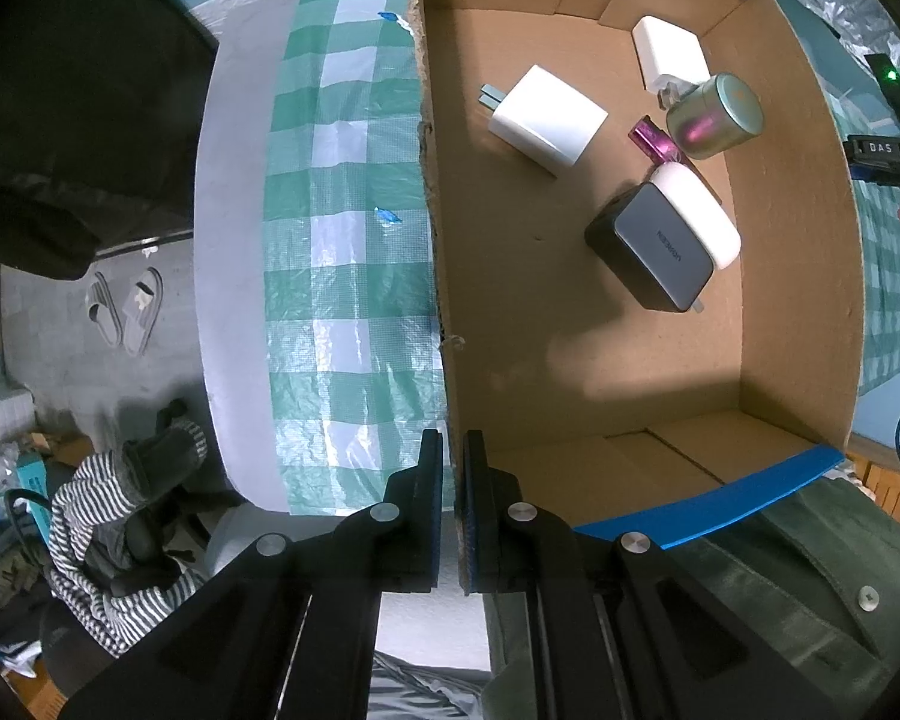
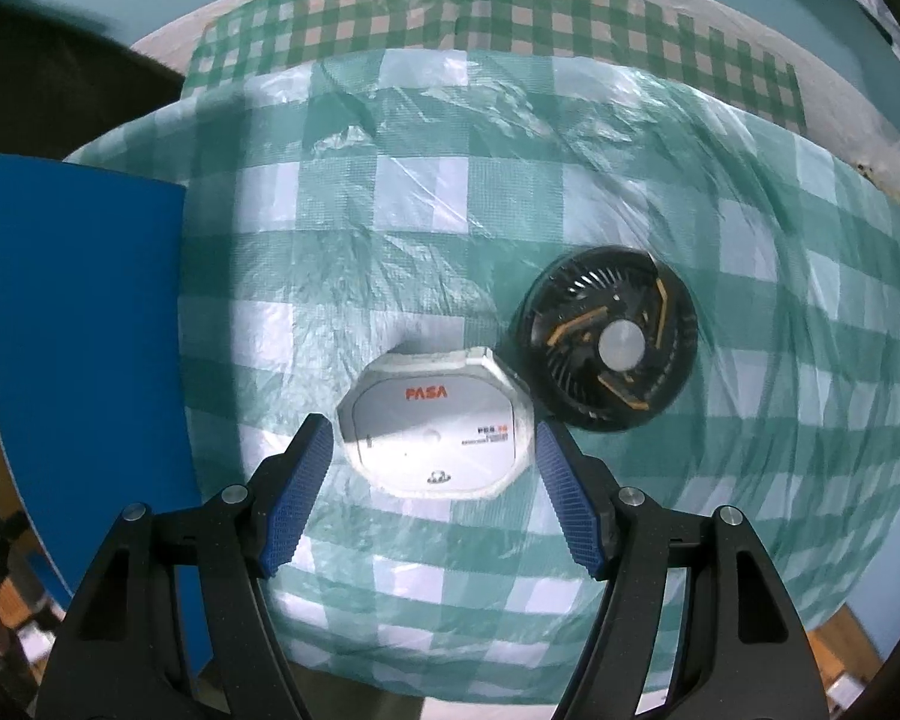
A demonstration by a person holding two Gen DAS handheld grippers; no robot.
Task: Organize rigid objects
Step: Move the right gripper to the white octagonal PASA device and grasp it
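Left gripper (image 1: 452, 456) is clamped on the cardboard box (image 1: 435, 276) wall. Right gripper (image 2: 435, 438) stands spread around the white PASA disc (image 2: 435, 423), pads not touching, mid-tablecloth (image 2: 426, 192), black fan (image 2: 609, 339) touching it.

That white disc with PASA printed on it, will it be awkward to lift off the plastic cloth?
The white PASA disc looks rigid and lies flat, so probably no rolling or flopping. Its faceted rim should give the open right gripper a fair hold, though the glossy tablecloth may let it slide.
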